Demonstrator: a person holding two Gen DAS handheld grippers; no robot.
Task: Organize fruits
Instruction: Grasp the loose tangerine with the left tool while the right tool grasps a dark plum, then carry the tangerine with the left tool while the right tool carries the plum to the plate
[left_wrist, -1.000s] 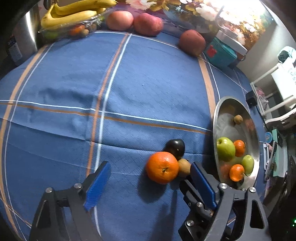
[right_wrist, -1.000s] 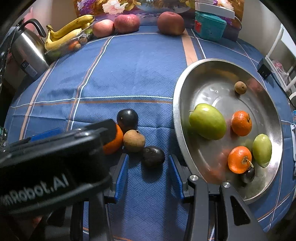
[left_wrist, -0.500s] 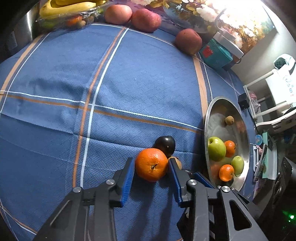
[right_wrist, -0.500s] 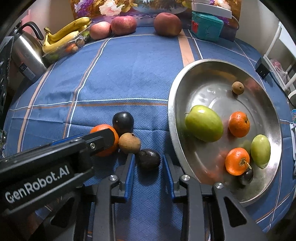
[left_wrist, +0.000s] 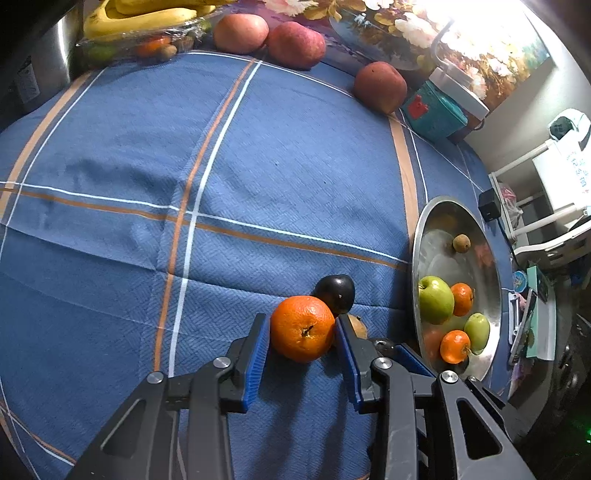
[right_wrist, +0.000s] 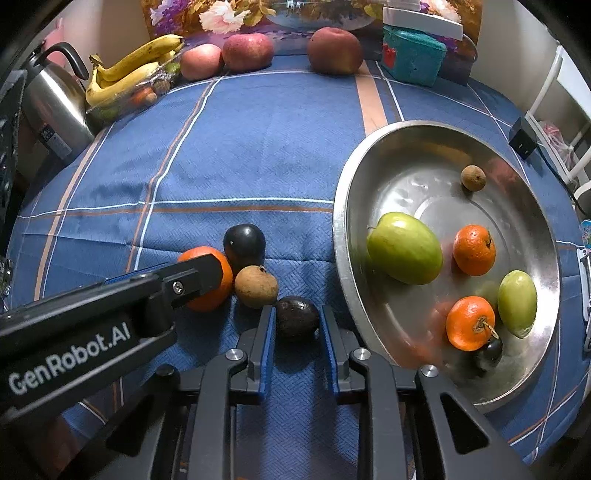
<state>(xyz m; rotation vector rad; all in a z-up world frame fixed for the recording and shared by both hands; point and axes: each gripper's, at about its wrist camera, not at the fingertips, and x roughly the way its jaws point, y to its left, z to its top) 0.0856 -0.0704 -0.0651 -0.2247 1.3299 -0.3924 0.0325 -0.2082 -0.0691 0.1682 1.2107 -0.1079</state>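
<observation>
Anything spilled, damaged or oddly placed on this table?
Nothing stands out. Four fruits lie loose on the cloth beside the bowl: orange, avocado, a brown one and a dark one. No spills or damage.

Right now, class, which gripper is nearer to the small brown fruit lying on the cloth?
Left. The left gripper, closing around the orange, has one finger right beside the brown fruit. The right gripper straddles the dark avocado, a little farther off.

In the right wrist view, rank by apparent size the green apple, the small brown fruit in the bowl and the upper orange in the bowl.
Largest to smallest as they look:
1. green apple
2. upper orange
3. small brown fruit, though it lies farther from the camera.
</observation>
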